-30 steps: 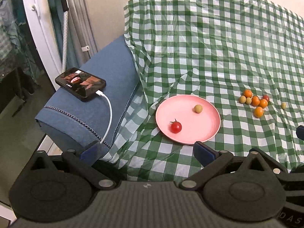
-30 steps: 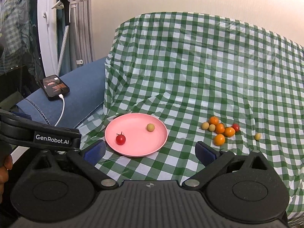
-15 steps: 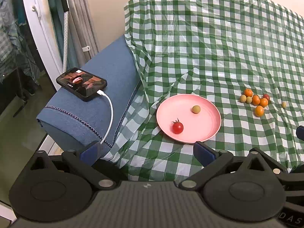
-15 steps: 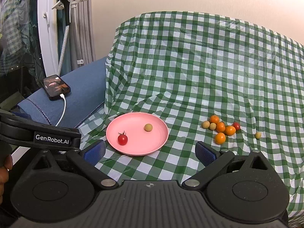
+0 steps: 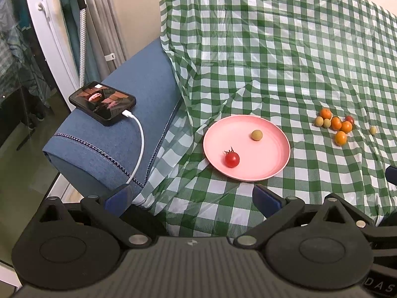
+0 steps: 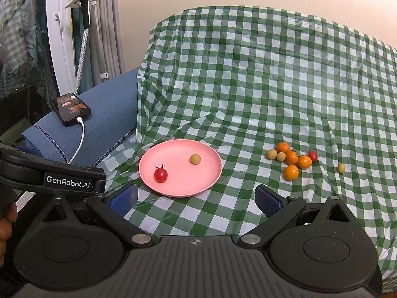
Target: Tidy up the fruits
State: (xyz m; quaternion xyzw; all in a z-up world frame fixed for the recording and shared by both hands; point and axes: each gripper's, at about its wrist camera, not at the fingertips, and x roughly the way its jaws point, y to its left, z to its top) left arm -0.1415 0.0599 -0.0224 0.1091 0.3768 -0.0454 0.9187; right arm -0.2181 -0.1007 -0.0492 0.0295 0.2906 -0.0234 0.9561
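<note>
My left fingers (image 5: 191, 196) gape empty; the plate (image 5: 273, 171) sits just ahead, the loose fruit (image 5: 336, 124) far right. My right fingers (image 6: 196, 198) are spread too, with that fruit (image 6: 291, 159) ahead-right, nearer this hand.

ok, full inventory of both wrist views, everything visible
plate: 1, pink, on the checked cloth
red tomato: 1, on plate, front left
tan fruit: 1, on plate, rear
orange fruits: 4, clustered on cloth right of plate
tan fruits: 2, left edge of cluster
red tomato in cluster: 1, right edge
lone tan fruit: 1, right of cluster
cloth: 1, green-white check
phone: 1, black, on blue armrest, white cable plugged in
left gripper: open, empty
right gripper: open, empty
</note>
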